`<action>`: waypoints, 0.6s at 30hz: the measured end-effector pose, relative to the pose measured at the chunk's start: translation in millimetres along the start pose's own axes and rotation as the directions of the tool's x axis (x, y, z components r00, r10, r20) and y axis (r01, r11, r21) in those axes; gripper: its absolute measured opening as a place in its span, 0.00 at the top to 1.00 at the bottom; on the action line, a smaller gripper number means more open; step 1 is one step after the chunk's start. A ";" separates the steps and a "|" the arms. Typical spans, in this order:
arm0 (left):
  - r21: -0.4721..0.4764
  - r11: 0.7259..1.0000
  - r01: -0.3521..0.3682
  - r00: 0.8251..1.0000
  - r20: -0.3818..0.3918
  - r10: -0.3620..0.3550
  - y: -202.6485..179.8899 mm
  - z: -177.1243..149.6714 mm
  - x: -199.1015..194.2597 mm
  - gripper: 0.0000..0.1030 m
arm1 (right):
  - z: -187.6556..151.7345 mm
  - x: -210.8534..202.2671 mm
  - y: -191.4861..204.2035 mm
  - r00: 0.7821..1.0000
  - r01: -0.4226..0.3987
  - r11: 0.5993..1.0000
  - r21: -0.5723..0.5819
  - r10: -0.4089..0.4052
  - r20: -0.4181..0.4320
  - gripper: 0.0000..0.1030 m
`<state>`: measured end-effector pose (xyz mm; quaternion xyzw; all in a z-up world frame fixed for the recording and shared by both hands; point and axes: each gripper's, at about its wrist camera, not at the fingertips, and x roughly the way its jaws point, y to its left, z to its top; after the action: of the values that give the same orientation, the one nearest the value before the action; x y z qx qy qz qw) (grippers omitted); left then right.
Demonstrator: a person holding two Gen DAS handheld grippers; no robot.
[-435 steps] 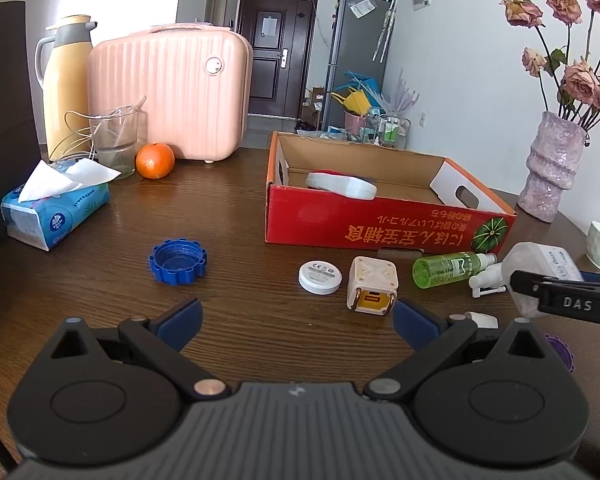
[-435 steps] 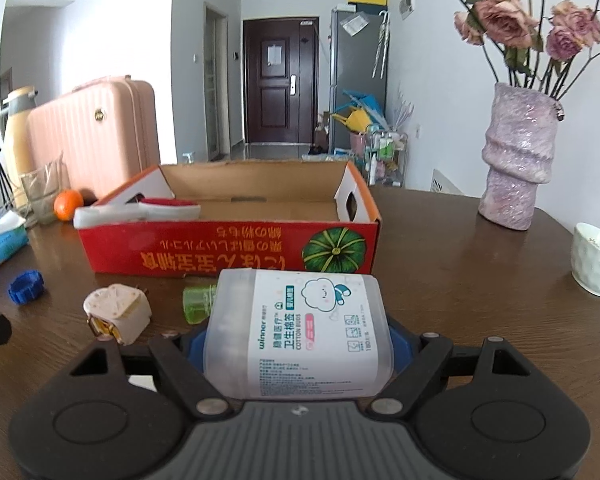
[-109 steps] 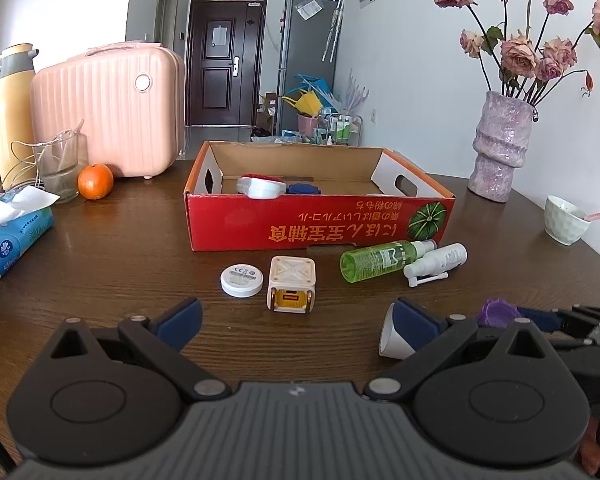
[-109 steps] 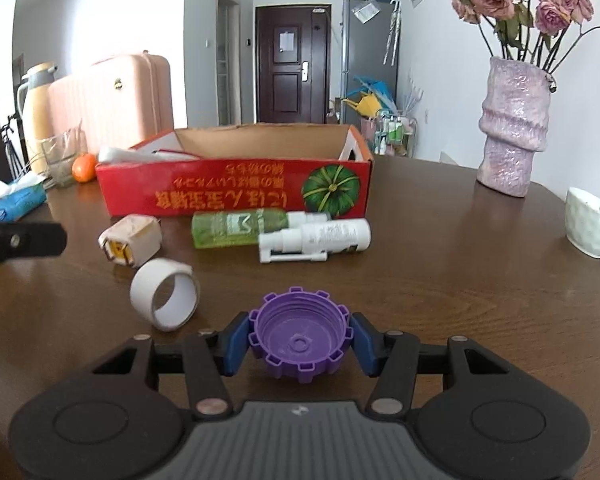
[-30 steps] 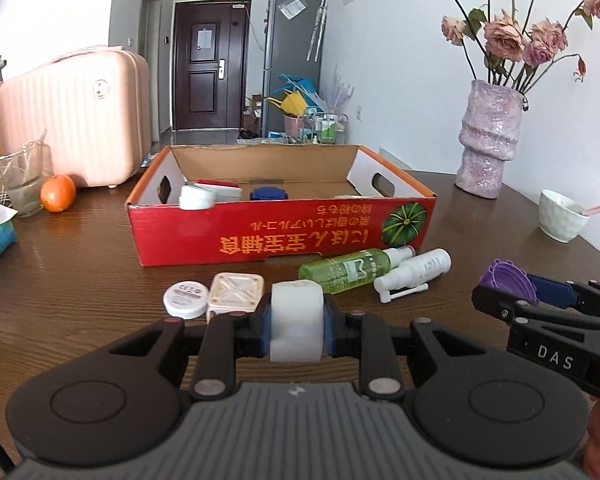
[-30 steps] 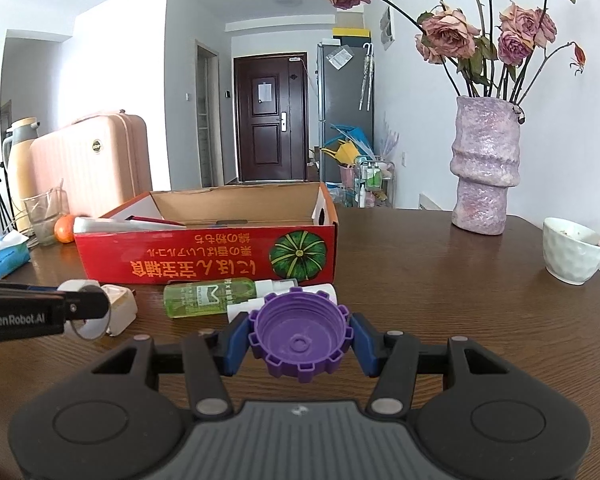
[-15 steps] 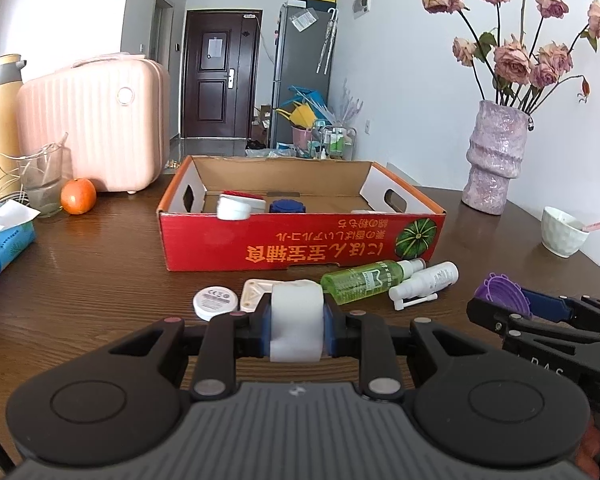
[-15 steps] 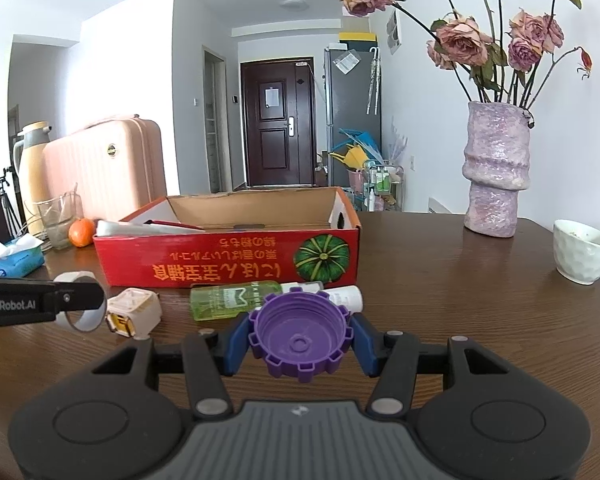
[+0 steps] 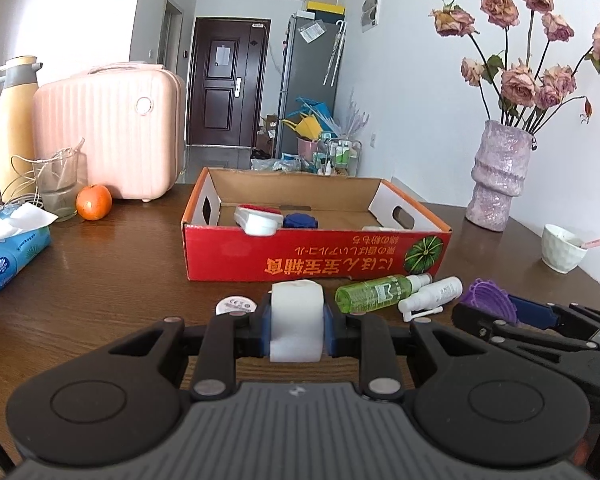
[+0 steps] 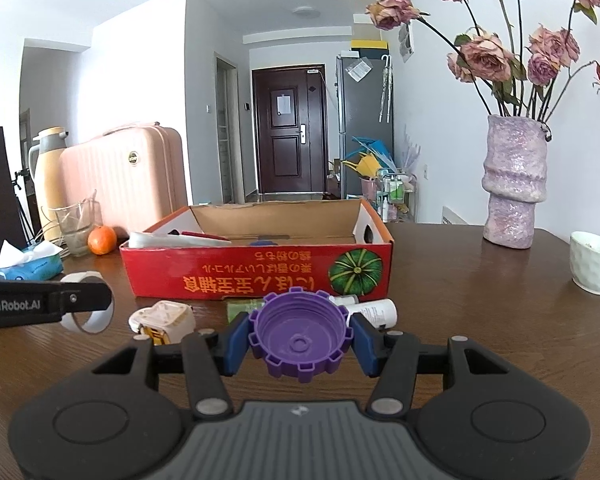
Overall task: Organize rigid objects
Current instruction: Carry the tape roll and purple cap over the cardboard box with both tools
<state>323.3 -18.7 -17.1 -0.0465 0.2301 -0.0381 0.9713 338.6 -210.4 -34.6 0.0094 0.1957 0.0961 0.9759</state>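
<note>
**Both grippers loaded, short of the red box**

The left gripper (image 9: 296,326) is clamped on a white tape roll (image 9: 296,322), held clear of the wooden table (image 9: 100,280). The right gripper (image 10: 300,338) pinches a purple notched cap (image 10: 299,336), open side up.

Just beyond them, in front of the box, lie a white round disc (image 9: 235,305), a cream cube-shaped plug (image 10: 164,317), a green spray bottle (image 9: 374,291) and a white spray bottle (image 9: 434,296) side by side.

Next stands the red cardboard box (image 9: 316,258), its near wall between the grippers and its contents: a white-and-red item (image 9: 259,219) and a blue cap (image 9: 300,221).

Farther off are a tissue pack (image 9: 12,254), an orange (image 9: 94,202), a glass (image 9: 58,184), a pink case (image 9: 112,144), a vase (image 9: 500,176) and a white cup (image 9: 562,248).
</note>
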 end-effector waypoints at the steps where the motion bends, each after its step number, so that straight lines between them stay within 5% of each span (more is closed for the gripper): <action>1: 0.000 1.000 0.001 1.000 0.005 -0.001 0.0 1.5 -1.3 0.76 | 1.0 0.3 1.7 1.000 -0.001 1.000 -0.003 0.001 0.001 0.49; 18: -0.014 1.000 -0.007 0.996 0.087 0.008 -3.0 34.3 0.2 0.76 | 35.7 16.7 20.8 0.998 -0.007 1.000 -0.014 0.008 0.061 0.49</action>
<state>338.7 -19.3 13.6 -0.0539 0.1881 -0.0308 0.9802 363.7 -186.1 -6.8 0.0061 0.1651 0.1009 0.9811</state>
